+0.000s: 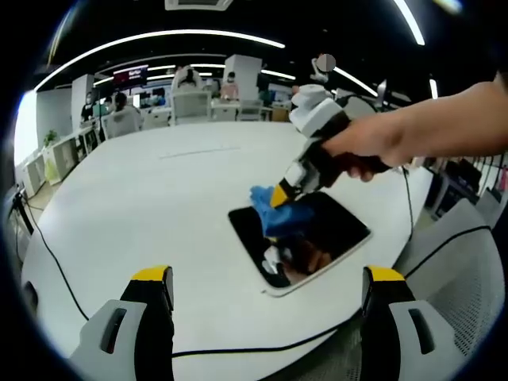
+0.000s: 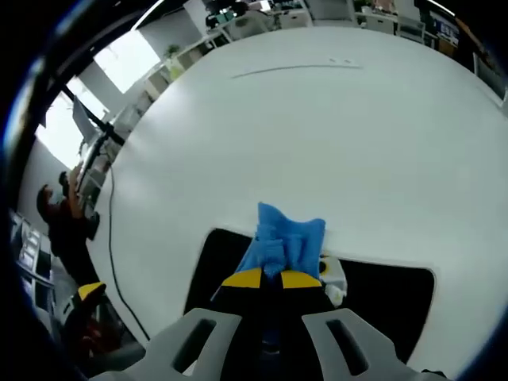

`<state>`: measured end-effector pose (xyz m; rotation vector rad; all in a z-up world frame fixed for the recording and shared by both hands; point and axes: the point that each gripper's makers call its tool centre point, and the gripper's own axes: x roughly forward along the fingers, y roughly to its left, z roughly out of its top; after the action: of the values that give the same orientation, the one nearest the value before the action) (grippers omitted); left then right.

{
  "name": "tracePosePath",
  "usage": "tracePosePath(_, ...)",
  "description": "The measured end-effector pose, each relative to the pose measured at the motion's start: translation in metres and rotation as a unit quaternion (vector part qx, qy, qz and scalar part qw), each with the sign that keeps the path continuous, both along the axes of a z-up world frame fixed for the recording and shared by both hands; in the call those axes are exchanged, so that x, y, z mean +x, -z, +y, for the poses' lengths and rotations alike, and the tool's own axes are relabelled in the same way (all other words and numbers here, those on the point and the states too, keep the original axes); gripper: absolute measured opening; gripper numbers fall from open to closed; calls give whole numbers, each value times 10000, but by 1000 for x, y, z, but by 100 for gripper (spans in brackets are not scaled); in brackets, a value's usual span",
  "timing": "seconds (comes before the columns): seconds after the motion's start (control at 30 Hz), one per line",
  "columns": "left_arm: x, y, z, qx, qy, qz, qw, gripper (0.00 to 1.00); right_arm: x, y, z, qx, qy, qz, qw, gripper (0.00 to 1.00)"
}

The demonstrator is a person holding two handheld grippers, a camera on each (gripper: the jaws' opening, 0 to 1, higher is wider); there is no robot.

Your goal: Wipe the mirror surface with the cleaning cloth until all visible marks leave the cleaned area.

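A dark rectangular mirror (image 1: 333, 226) with a white rim lies flat on the white table (image 1: 159, 206). My right gripper (image 1: 279, 193), held by a hand, is shut on a blue cleaning cloth (image 1: 279, 216) and presses it onto the mirror's near-left part. In the right gripper view the cloth (image 2: 287, 238) bunches out past the shut yellow-tipped jaws at the gripper (image 2: 271, 278), over the mirror (image 2: 389, 302). My left gripper (image 1: 270, 278) hangs open above the table's near edge, short of the mirror, with nothing between its jaws.
A black cable (image 1: 238, 349) runs along the table's near edge. Another cable (image 1: 48, 254) trails off the left side. Desks, chairs and people (image 1: 190, 95) stand beyond the far edge. A person (image 2: 67, 222) stands left of the table.
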<state>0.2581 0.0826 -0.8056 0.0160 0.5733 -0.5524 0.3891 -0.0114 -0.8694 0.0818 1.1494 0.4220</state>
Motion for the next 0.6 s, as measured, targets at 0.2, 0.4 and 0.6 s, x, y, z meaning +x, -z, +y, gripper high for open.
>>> tracePosePath(0.2,0,1,0,7,18,33,10000,99,4,0,25,55,-118,-13,9999,1)
tracePosePath(0.4,-1,2,1,27,24,57,10000,99,2,-1,45,62,-289,-60,9995,1)
tracePosePath(0.6,-2,2,0,39,44,74,10000,99,1,-2,56,72,-384,-58,9992,1)
